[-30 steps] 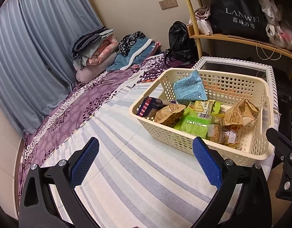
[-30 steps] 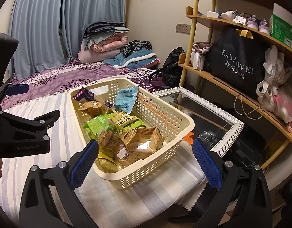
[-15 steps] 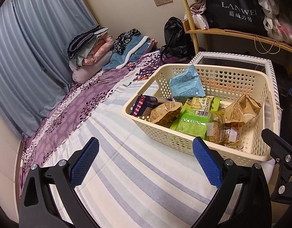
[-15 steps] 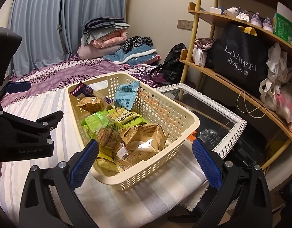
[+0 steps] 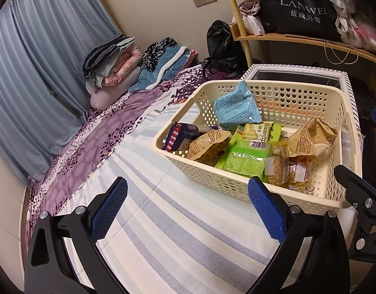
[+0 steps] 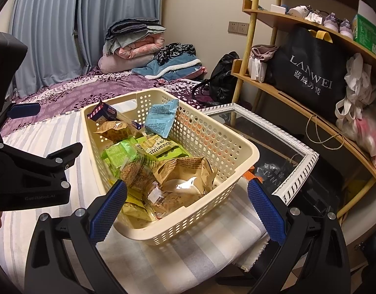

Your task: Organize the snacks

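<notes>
A cream perforated basket (image 5: 237, 182) (image 6: 227, 152) stands on the striped cloth and holds several snack packs: a light blue pack (image 5: 235, 105) (image 6: 161, 120) leaning on the far wall, green packs (image 5: 244, 159) (image 6: 119, 154), brown paper packs (image 5: 310, 137) (image 6: 185, 171) and a red-checked box (image 5: 174, 138) (image 6: 102, 110). My left gripper (image 5: 186, 210) is open with nothing in it, over the cloth just in front of the basket's near wall. Over the basket's near corner my right gripper (image 6: 186, 210) hangs open and empty, its left pad (image 6: 108, 210) by the rim.
The striped cloth (image 5: 163, 232) covers the surface, with a purple bedspread (image 5: 90, 144) and folded blankets (image 5: 114, 58) beyond. A white-framed mirror (image 6: 273, 147) lies right of the basket. Wooden shelves hold a black bag (image 6: 308, 73). The left gripper's body (image 6: 29, 171) sits close at left.
Both grippers have drawn nearer to the basket, which now looms larger and lower in both views. Both stay open and empty; the snacks have not moved.
</notes>
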The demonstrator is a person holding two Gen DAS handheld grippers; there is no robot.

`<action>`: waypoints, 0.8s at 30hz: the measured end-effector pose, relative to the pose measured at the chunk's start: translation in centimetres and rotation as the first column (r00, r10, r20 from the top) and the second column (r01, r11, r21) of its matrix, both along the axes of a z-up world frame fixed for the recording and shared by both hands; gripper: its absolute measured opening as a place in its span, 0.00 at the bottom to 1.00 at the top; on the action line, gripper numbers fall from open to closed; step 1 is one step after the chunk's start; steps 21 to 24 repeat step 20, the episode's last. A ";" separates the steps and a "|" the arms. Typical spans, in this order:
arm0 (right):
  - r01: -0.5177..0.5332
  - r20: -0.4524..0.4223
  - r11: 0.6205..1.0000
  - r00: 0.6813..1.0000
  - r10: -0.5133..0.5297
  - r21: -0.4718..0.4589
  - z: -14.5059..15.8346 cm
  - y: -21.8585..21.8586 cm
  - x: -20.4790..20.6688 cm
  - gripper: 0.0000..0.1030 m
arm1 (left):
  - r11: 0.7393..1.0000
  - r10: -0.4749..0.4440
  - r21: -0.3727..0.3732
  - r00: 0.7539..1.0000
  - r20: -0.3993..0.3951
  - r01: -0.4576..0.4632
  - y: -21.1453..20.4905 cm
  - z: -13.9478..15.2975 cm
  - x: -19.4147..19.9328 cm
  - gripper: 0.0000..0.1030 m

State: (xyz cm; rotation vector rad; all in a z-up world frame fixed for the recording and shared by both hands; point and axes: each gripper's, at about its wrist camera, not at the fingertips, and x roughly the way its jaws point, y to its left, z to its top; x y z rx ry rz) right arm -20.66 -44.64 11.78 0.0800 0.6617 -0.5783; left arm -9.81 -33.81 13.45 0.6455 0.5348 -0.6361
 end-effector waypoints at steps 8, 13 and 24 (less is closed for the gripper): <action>0.003 -0.004 1.000 1.000 -0.003 0.004 -0.1 0.0 0.0 0.95 | 1.000 -0.012 0.002 1.000 0.011 0.012 -0.2 0.0 -0.3 0.97; 0.000 -0.003 1.000 1.000 0.000 0.002 -0.1 0.1 0.0 0.95 | 1.000 -0.006 0.005 1.000 0.001 0.006 -0.1 0.0 -0.2 0.97; -0.014 -0.001 1.000 1.000 0.014 -0.003 0.2 1.0 -0.1 0.95 | 1.000 0.014 -0.007 0.999 -0.035 -0.014 0.9 0.3 0.3 0.97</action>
